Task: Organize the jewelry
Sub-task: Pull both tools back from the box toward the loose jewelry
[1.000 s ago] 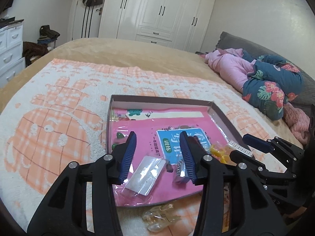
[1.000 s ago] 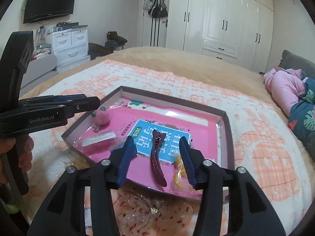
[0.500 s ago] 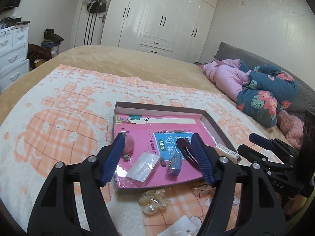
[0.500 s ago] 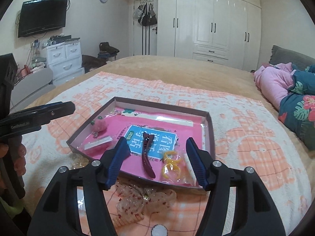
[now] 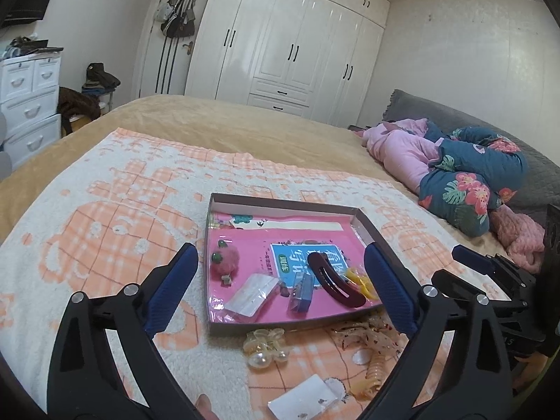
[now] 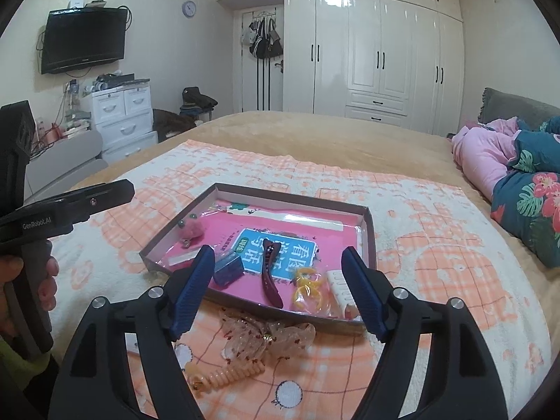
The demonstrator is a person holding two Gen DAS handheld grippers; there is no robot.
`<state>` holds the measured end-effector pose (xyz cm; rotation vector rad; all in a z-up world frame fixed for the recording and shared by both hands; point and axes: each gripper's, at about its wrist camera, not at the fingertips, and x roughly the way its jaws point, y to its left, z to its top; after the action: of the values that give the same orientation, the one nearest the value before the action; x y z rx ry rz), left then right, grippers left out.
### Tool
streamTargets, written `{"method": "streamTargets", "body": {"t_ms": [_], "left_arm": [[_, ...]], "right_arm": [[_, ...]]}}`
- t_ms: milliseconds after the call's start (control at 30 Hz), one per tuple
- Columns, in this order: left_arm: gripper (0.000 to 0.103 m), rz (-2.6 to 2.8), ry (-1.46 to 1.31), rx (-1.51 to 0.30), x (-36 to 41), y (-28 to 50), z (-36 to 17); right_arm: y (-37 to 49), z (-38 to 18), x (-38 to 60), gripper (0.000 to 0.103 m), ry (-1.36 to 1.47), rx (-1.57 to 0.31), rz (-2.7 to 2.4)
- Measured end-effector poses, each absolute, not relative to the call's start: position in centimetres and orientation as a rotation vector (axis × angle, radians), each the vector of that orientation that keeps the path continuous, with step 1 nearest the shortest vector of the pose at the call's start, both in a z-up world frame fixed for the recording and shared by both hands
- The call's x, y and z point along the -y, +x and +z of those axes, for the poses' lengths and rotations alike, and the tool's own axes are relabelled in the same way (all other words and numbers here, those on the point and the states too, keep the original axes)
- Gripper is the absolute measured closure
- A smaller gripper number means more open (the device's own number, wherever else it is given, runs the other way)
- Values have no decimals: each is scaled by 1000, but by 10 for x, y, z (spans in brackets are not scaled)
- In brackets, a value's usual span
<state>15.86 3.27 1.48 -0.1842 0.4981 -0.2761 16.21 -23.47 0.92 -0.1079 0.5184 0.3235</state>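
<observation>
Jewelry pieces lie partly sorted: several rest inside the tray (image 5: 364, 225) on the bed, while a pearl clip (image 5: 264, 348) and sheer bow (image 6: 269, 337) sit just outside its near edge. Left tool (image 5: 280, 287) and right tool (image 6: 278, 287) gape wide, empty. Likely next: closing on a loose piece.

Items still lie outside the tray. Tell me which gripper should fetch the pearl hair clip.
Probably left: the pearl hair clip lies between the open left gripper's fingers, near the tray. It doesn't show in the right wrist view.
</observation>
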Motion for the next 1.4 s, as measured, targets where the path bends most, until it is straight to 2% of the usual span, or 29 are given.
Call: {"method": "streamTargets", "body": {"t_ms": [633,1400], "left_arm": [[16,-257,-143,-555,-32,129,-5],[16,-253,-108,-741,-34,113,-57]], "right_arm": [[139,-9,236,29,-120,-564,342],[127,-61,220,29,-119,-716,352]]}}
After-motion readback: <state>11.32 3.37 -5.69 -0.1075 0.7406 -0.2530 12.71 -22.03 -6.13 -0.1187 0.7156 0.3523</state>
